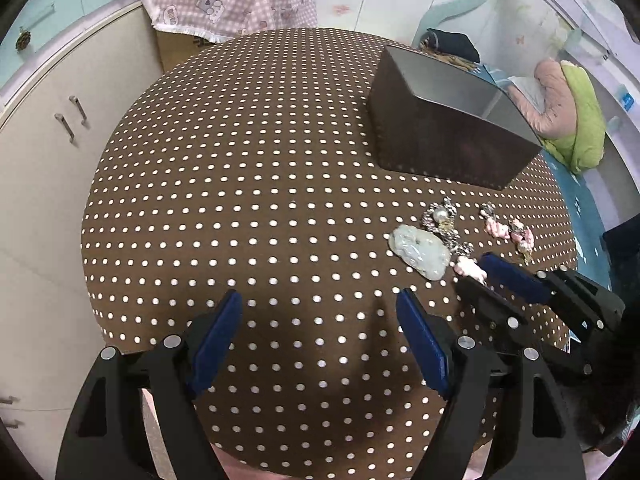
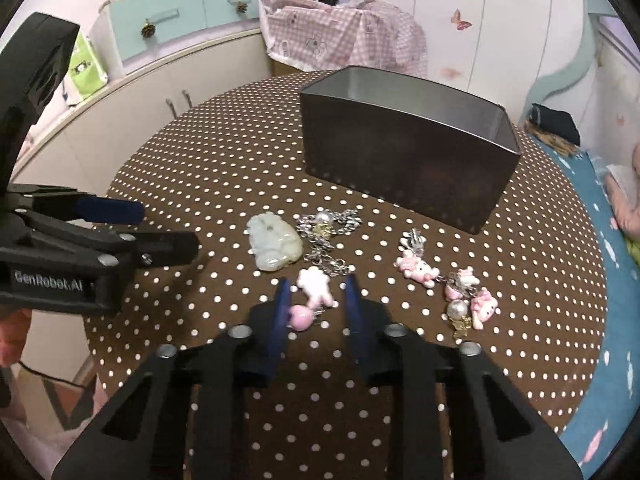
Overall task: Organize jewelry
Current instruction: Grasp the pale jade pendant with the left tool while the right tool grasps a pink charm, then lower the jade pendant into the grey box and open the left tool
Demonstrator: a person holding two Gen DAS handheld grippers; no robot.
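A pale jade pendant (image 2: 273, 245) lies on the dotted table (image 2: 224, 160), also in the left wrist view (image 1: 419, 251). Beside it lies a silver chain with a pearl (image 2: 326, 226) that ends in pink and white charms (image 2: 316, 286). My right gripper (image 2: 316, 294) is open, low over the table, its blue fingers on either side of these charms. A second pink charm bracelet (image 2: 448, 280) lies to the right. The dark metal box (image 2: 408, 156) stands open behind the jewelry. My left gripper (image 1: 320, 312) is open and empty, left of the pendant.
The round table's edge drops to a blue bed (image 2: 600, 280) on the right. White cabinets (image 1: 48, 140) stand to the left. A pink checked cloth (image 2: 348, 32) covers something behind the table.
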